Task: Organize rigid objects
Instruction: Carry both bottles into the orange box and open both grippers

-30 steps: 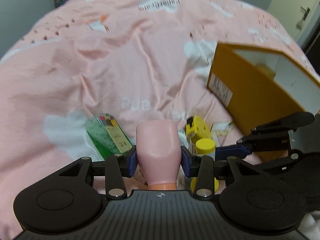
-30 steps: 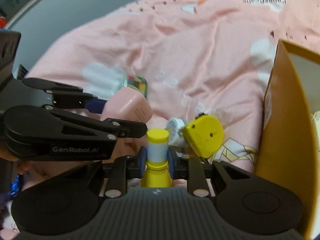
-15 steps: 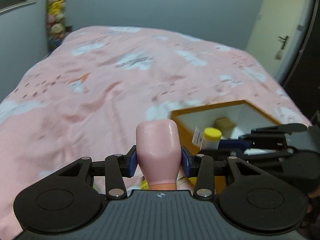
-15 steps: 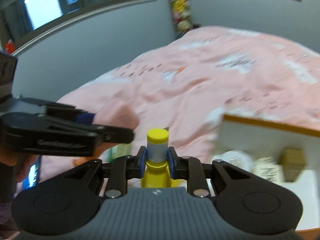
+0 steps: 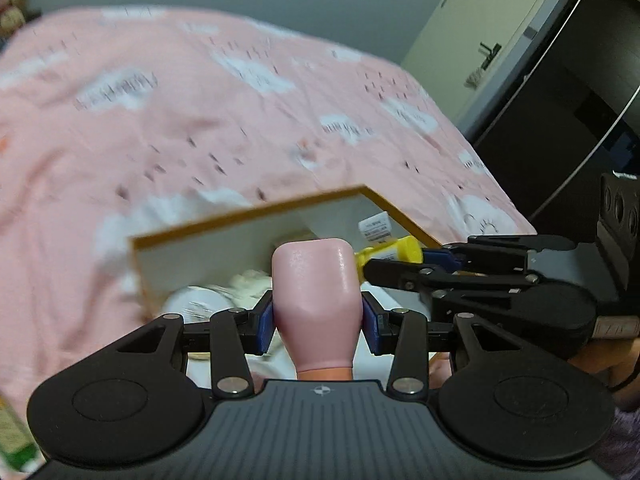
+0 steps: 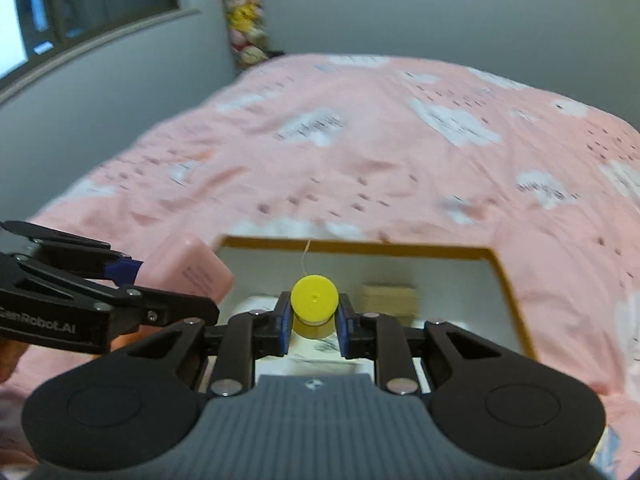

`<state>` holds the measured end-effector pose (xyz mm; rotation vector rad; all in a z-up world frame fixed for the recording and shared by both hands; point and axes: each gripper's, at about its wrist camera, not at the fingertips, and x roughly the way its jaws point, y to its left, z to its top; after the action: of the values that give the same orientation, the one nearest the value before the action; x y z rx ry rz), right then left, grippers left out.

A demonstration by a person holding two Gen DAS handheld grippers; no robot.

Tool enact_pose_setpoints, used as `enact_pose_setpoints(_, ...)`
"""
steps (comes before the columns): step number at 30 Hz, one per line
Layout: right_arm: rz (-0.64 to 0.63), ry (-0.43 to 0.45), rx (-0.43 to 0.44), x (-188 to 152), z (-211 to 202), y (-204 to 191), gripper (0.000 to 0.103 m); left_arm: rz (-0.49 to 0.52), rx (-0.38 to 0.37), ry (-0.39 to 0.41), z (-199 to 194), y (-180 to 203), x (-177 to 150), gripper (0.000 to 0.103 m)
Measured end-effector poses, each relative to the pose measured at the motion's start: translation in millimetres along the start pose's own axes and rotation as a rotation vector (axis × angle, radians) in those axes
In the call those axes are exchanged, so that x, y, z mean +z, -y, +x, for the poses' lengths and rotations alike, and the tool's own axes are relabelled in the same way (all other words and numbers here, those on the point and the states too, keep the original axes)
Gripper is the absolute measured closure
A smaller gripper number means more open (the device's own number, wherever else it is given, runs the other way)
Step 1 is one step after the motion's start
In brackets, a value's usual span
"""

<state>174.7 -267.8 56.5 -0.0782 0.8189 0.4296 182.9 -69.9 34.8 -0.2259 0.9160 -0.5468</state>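
left gripper [image 5: 318, 322] clamped on a pink bottle [image 5: 316, 300], a smooth, glossy container with a flat-ended, squarish body, wider at the far end and narrowing toward the camera, its blue pads pressing on either side; in the right wrist view the same bottle shows small printed text on one face. right gripper [image 6: 313, 320] closed tight on a small yellow bottle [image 6: 314, 300] with a round yellow cap facing outward and a white label band behind it; the bottle sits squarely between the blue pads. both held items hang above an open yellow box [image 6: 508, 280] with a white interior, resting on a pink bedspread [image 6: 360, 160] printed with white clouds. inside the box lie a small tan carton [image 6: 390, 298], a white round item [image 5: 196, 300] and papers, blurred. the two grippers are side by side, the yellow bottle just right of the pink one
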Motion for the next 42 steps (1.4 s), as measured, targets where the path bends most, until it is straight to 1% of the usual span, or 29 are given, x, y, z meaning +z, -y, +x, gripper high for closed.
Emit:
enact_pose_setpoints(2, 0.011, -0.032, -0.013, -2, 8, 13, 0.082, -0.023, 0.006, -0.032, 23, 3, 2, 0.054)
enact_pose_setpoints(4, 0.021, -0.064, -0.03, -4, 19, 25, 0.082, -0.032, 0.011, -0.083, 44, 1, 2, 0.054)
enact_pose_setpoints(6, 0.022, -0.092, -0.042, -6, 27, 36, 0.082, -0.054, 0.006, -0.166, 68, -1, 2, 0.054)
enact_pose_setpoints(8, 0.015, -0.117, -0.046, -8, 30, 44, 0.082, -0.063, -0.005, -0.228, 82, -3, -4, 0.054)
enact_pose_setpoints(9, 0.009, -0.128, -0.049, -8, 34, 45, 0.082, -0.072, -0.008, -0.275, 92, -4, -5, 0.054)
enact_pose_setpoints(11, -0.003, -0.15, -0.049, -9, 41, 47, 0.082, -0.105, -0.007, -0.341, 102, -8, -5, 0.054)
enact_pose_setpoints(13, -0.002, -0.175, -0.036, -11, 48, 51, 0.082, -0.071, 0.008, -0.375, 107, -6, -5, 0.054)
enact_pose_setpoints(17, -0.003, -0.219, 0.001, -13, 61, 53, 0.082, -0.008, 0.087, -0.445, 121, -2, -4, 0.054)
enact_pose_setpoints(19, -0.015, -0.227, 0.004, -14, 63, 51, 0.082, -0.009, 0.095, -0.482, 127, -3, -4, 0.055)
enact_pose_setpoints(23, -0.023, -0.244, 0.015, -15, 67, 49, 0.082, 0.006, 0.093, -0.519, 130, -1, -5, 0.055)
enact_pose_setpoints(25, -0.03, -0.254, 0.012, -16, 68, 48, 0.082, 0.012, 0.093, -0.516, 129, -1, -6, 0.055)
enact_pose_setpoints(28, -0.025, -0.269, 0.002, -17, 71, 50, 0.082, -0.012, 0.073, -0.489, 122, -5, -6, 0.055)
enact_pose_setpoints(30, -0.018, -0.276, 0.0, -19, 72, 51, 0.082, -0.029, 0.04, -0.439, 111, -7, -4, 0.05)
enact_pose_setpoints(33, -0.011, -0.286, 0.005, -20, 72, 53, 0.082, -0.061, 0.019, -0.329, 85, -13, 1, 0.049)
enact_pose_setpoints(35, -0.017, -0.293, 0.005, -20, 74, 51, 0.082, -0.053, 0.042, -0.28, 74, -13, 2, 0.049)
enact_pose_setpoints(40, -0.047, -0.308, -0.013, -9, 82, 45, 0.082, -0.009, 0.143, -0.196, 62, -10, -1, 0.049)
enact_pose_setpoints(42, -0.053, -0.32, -0.014, -7, 88, 42, 0.082, 0.014, 0.196, -0.16, 58, -9, -5, 0.049)
